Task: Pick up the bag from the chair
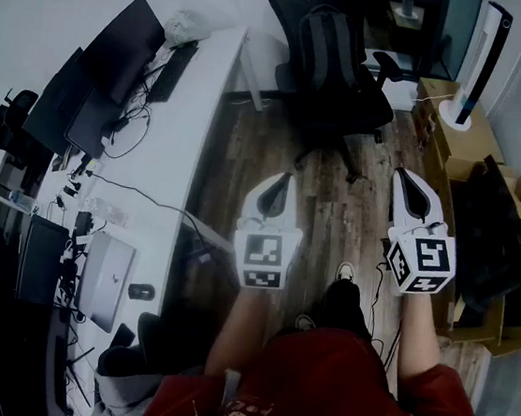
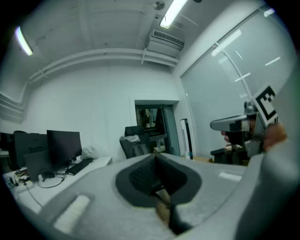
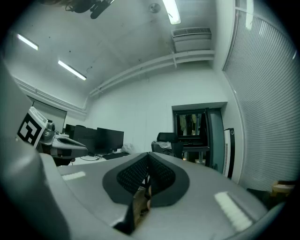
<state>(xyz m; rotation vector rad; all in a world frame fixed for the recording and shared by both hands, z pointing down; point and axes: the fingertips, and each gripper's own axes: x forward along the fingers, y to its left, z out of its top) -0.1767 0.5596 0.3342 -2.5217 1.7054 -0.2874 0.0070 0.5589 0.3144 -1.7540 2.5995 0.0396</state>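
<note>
- Left gripper (image 1: 285, 179) up front, jaws pressed together, nothing between them; right gripper (image 1: 404, 178) alongside, jaws likewise closed and empty.
- Both hang over the wood-plank floor (image 1: 248, 154), noses toward the black office chair (image 1: 350, 91).
- And the bag (image 1: 319, 50) sits on that chair, against the backrest, well apart from both grippers.
- Long white desk (image 1: 193, 147) on the left carries monitors (image 1: 121, 39) and a keyboard (image 1: 172, 71); cardboard boxes (image 1: 476, 144) crowd the right.
- Only the head view shows floor and boxes; the gripper views add ceiling lights (image 2: 172, 11) and window blinds (image 3: 267, 93).
</note>
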